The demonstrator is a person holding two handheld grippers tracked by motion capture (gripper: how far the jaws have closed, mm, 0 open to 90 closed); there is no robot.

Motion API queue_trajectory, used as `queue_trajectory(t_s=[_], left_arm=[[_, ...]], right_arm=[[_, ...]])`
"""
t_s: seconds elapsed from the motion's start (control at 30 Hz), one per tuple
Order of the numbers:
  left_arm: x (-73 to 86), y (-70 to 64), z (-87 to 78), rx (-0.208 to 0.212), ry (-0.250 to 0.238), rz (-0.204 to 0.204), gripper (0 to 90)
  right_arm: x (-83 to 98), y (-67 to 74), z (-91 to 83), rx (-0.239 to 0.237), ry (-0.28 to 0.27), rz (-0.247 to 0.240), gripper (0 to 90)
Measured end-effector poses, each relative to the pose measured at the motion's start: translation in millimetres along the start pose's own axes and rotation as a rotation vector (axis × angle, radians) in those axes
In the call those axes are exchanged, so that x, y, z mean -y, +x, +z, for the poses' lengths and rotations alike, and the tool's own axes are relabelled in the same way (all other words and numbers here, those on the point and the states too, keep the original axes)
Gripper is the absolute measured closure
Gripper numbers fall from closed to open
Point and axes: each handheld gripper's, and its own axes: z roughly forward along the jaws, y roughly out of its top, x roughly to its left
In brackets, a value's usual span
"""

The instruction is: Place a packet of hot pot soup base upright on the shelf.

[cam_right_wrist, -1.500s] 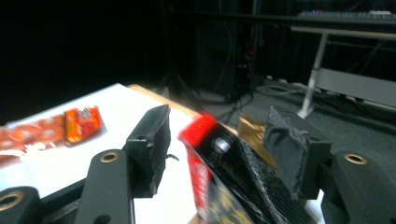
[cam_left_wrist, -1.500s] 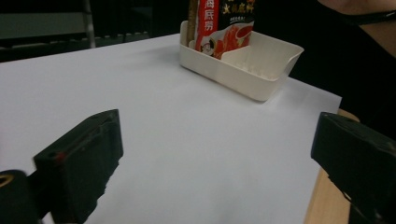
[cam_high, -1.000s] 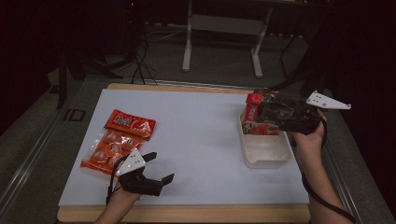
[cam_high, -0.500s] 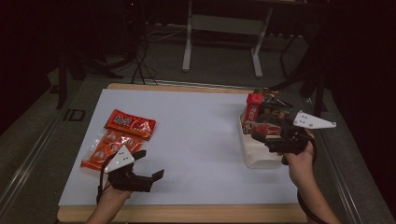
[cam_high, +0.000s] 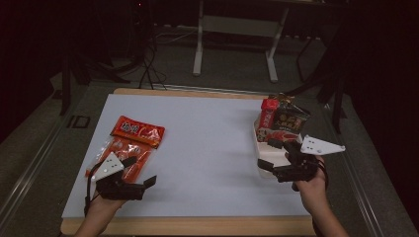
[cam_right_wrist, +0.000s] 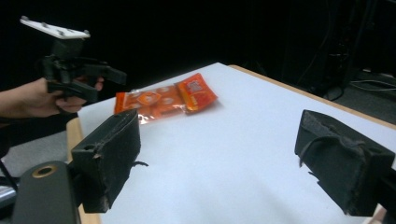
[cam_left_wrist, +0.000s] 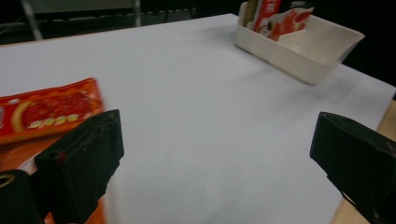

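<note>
Both pairs of jaws stand wide apart with nothing between them. The left gripper (cam_high: 138, 173) hangs low over the near left part of the white table (cam_high: 207, 143), its far jaw just beside the near edge of a clear orange snack packet (cam_high: 123, 155); in the left gripper view that jaw overlaps the packet's corner, though whether it touches cannot be told. A red snack packet (cam_high: 137, 131) lies across the orange one's far end, overlapping it. The right gripper (cam_high: 271, 155) is held at the near end of a white bin (cam_high: 271, 154) on the table's right side, jaws pointing left across the bare tabletop toward the two packets. The bin holds three upright packets at its far end: a red one (cam_high: 268, 112), a dark one (cam_high: 289, 118) and a red-and-white one (cam_high: 281, 135) in front. In the right gripper view, the left hand (cam_right_wrist: 35, 98) grips its tool at the table's edge, close to the orange and red packets. Beyond the table, the dark floor carries cables and a grey metal stand (cam_high: 236, 29).
</note>
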Motion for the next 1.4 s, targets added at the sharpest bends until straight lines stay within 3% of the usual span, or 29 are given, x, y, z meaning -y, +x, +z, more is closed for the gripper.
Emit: queue_trajectory(t_s=[0.17, 0.23, 0.33, 0.43, 0.53, 0.63, 0.77, 0.83, 1.03, 1.13, 1.23, 1.4], left_arm=[[7.7, 15.7, -9.8, -0.060, 0.018, 0.014, 6.8], [11.1, 23.0, -14.8, -0.097, 0.016, 0.014, 12.8], [14.4, 30.8, -19.4, -0.119, 0.018, 0.003, 15.6], [18.8, 45.9, -29.2, -0.197, 0.043, -0.006, 21.5], [19.8, 56.6, -35.7, -0.243, 0.049, -0.020, 29.0], [20.8, 67.2, -40.8, -0.307, 0.064, -0.021, 44.2], [22.6, 80.5, -44.4, -0.338, 0.074, -0.049, 67.1], [23.9, 86.5, -42.9, -0.378, 0.109, -0.059, 74.0], [33.1, 107.5, -34.9, -0.440, 0.197, -0.098, 89.3], [36.7, 116.9, -30.4, -0.466, 0.236, -0.105, 90.0], [41.2, 126.1, -26.2, -0.470, 0.264, -0.138, 90.0], [47.0, 135.8, -16.0, -0.482, 0.334, -0.128, 90.0]], right_arm=[[5.3, 5.6, -5.9, -0.016, -0.013, 0.016, 14.1], [7.7, 7.7, -7.3, -0.015, -0.014, 0.016, 14.1], [10.5, 10.0, -8.9, -0.008, -0.004, 0.006, 14.1], [16.1, 11.4, -11.9, -0.014, 0.000, 0.012, 14.0], [19.0, 11.9, -14.1, -0.020, -0.010, 0.029, 14.1], [21.0, 13.6, -14.6, -0.028, -0.009, 0.034, 14.1], [21.0, 16.3, -17.0, -0.035, -0.022, 0.031, 14.1], [21.3, 17.5, -18.1, -0.040, -0.032, 0.032, 14.1], [24.1, 19.1, -18.4, -0.041, -0.029, 0.029, 14.1], [23.9, 20.2, -19.4, -0.040, -0.033, 0.028, 14.1], [24.0, 20.8, -20.8, -0.041, -0.040, 0.025, 14.1], [24.6, 19.5, -21.6, -0.043, -0.044, 0.029, 14.1]])
